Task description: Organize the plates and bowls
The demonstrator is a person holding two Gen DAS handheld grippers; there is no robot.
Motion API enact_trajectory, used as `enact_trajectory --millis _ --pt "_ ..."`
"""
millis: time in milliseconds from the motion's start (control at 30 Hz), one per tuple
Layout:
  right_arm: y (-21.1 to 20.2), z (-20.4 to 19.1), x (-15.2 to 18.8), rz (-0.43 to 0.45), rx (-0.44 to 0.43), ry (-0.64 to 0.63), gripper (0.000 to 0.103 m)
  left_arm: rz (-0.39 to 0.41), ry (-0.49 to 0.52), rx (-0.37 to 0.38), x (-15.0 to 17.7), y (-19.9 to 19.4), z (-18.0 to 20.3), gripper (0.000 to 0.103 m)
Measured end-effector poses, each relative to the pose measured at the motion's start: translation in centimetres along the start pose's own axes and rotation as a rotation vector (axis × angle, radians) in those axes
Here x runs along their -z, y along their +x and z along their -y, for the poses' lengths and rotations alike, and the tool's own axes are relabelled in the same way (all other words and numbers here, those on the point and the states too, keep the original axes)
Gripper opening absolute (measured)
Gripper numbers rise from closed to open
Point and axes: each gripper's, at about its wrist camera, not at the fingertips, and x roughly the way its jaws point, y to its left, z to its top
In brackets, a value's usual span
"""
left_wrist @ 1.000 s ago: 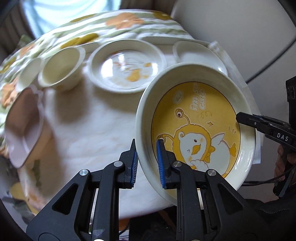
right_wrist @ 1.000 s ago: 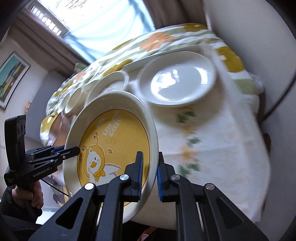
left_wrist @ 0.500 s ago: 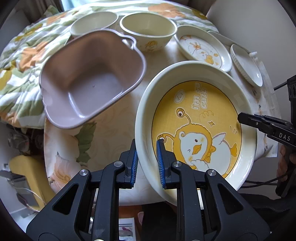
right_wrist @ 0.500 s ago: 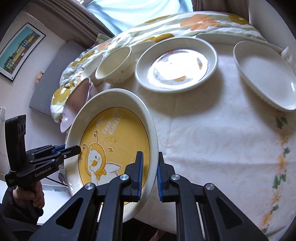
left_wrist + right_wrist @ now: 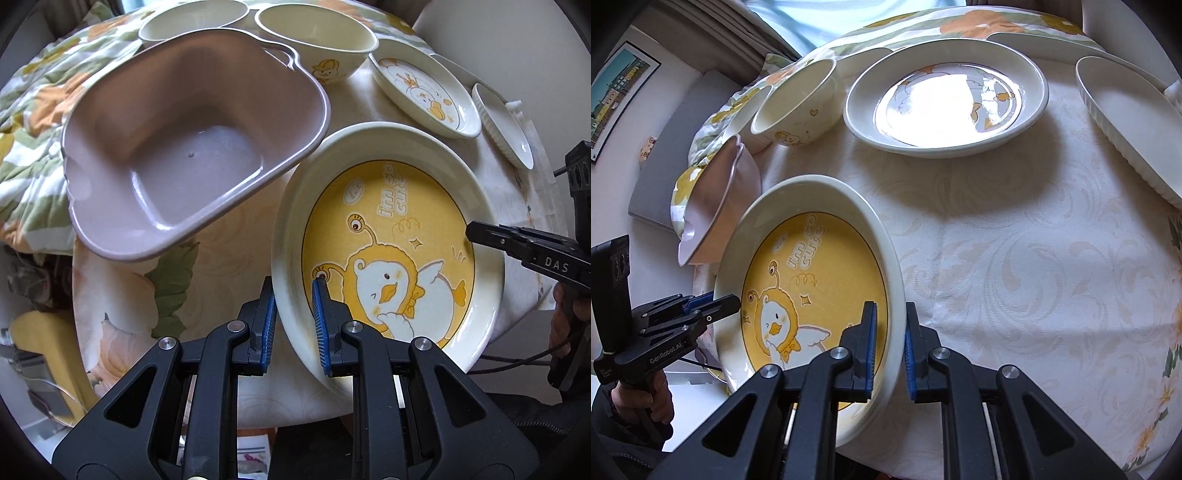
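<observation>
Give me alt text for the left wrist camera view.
The left gripper clamps the rim of a yellow duck plate above the table, the right gripper holding its far rim. Behind sit a mauve plastic basin, two cream bowls and a small duck plate.

Opposed close wrist views, seemingly sharing yellow plate (image 5: 388, 236).

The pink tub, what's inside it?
Nothing shows inside the pink tub: its bare glossy bottom is in the left wrist view. The yellow duck plate hides only a bit of its rim.

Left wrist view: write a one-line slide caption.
Both grippers, left gripper and right gripper, clamp the yellow duck plate by opposite rims beside the mauve tub.
</observation>
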Motion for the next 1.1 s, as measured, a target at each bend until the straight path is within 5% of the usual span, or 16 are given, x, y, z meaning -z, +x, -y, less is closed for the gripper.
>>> enact_trajectory --millis 567,633,667,700,733,1100 --pt "0.2 -0.9 0.1 0.011 0.065 -0.045 0.014 0.030 0.023 -0.079 0.4 0.5 1.3 0.023" --pt "0.2 -0.9 0.2 0.024 0.055 -0.052 0.036 0.022 0.003 -0.105 0.6 0.9 1.3 0.041" --pt "0.1 -0.9 0.3 0.032 0.038 -0.055 0.045 0.033 -0.011 -0.116 0.8 0.8 1.4 0.065" --pt "0.0 -1.0 0.4 0.043 0.033 -0.061 0.067 0.059 -0.025 -0.126 1.1 0.5 1.5 0.082" --pt "0.0 -1.1 0.4 0.042 0.040 -0.073 0.082 0.086 -0.034 -0.132 1.3 0.2 1.6 0.084" --pt "-6.0 -0.4 2.2 0.134 0.001 -0.176 0.082 0.218 -0.092 -0.235 4.1 -6.0 6.1 0.085"
